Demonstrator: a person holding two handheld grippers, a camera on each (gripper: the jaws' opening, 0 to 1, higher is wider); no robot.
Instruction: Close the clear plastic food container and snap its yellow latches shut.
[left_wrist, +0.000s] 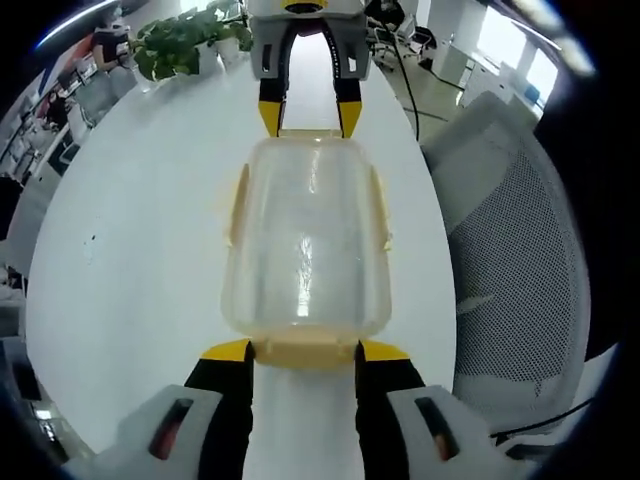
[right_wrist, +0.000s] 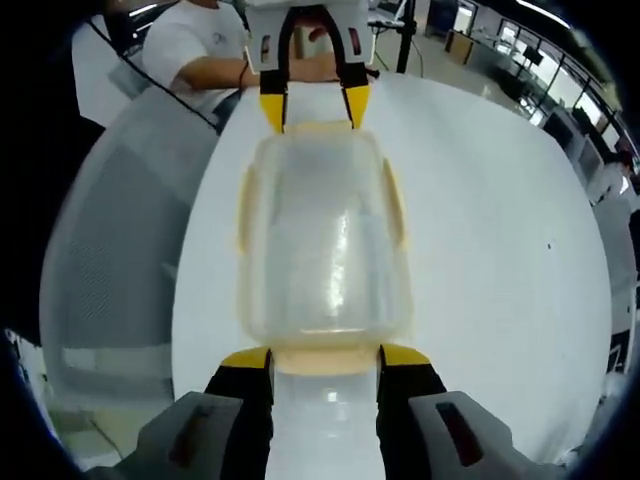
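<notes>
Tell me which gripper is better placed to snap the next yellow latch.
Neither clearly: the left gripper and right gripper each face one end latch of the container, jaws straddling it. Either could start.

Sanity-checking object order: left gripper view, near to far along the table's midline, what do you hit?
Left gripper → near yellow latch → clear plastic food container → right gripper → potted plant, on the white table.

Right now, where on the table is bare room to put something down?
Bare white table lies between the container and the plant; also beside the container toward the table edge. Crowded: both short ends, where left tongs and right tongs stand.
</notes>
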